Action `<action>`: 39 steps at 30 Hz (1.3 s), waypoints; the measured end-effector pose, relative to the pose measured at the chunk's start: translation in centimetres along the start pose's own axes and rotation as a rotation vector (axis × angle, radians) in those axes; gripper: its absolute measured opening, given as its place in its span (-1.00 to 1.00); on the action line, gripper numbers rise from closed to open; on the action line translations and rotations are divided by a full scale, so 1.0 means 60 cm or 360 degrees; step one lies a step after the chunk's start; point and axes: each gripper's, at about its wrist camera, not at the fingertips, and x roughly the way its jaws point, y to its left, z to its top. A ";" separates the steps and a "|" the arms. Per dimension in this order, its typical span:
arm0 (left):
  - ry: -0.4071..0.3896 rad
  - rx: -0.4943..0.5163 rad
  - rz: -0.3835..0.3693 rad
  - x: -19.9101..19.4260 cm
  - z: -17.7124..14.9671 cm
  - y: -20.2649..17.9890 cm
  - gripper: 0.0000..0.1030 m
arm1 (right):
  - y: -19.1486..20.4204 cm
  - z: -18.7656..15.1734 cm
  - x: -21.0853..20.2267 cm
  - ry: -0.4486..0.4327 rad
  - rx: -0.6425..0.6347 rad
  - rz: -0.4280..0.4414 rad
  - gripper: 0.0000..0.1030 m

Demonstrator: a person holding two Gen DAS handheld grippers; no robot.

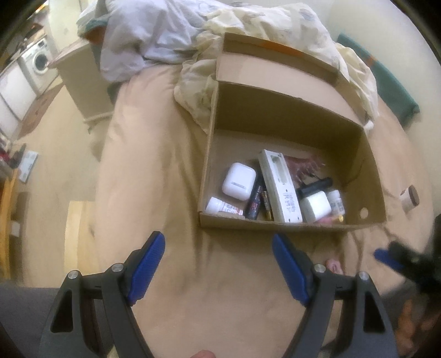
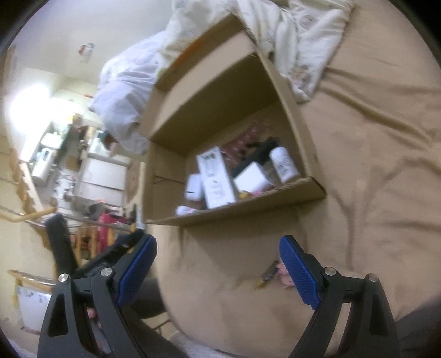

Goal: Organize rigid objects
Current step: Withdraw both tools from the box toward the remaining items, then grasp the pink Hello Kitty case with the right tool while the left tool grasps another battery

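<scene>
Left gripper (image 1: pixel 217 247) gapes empty; remote (image 1: pixel 279 187) lies lengthwise in box (image 1: pixel 264 224).

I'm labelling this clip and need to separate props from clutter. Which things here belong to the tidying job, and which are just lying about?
Job:
- brown cardboard box
- white rounded earbud case
- long white remote-shaped slab
- white pill bottle
- small cork-lidded jar on the sheet
- small battery on the sheet

Lying about:
- cream crumpled blanket
- white washing machine
</scene>
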 end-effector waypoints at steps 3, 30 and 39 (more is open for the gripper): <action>0.0018 -0.0027 -0.0036 -0.001 0.003 0.004 0.52 | -0.010 -0.001 0.023 0.0055 0.0009 -0.0188 0.87; 0.0073 0.0065 -0.0056 0.010 -0.010 -0.023 0.52 | 0.021 -0.059 0.126 0.0362 -0.0339 -0.0679 -0.25; 0.0220 0.0354 -0.0091 0.058 -0.066 -0.100 0.52 | 0.057 -0.047 0.009 0.0053 -0.0468 -0.0481 -0.24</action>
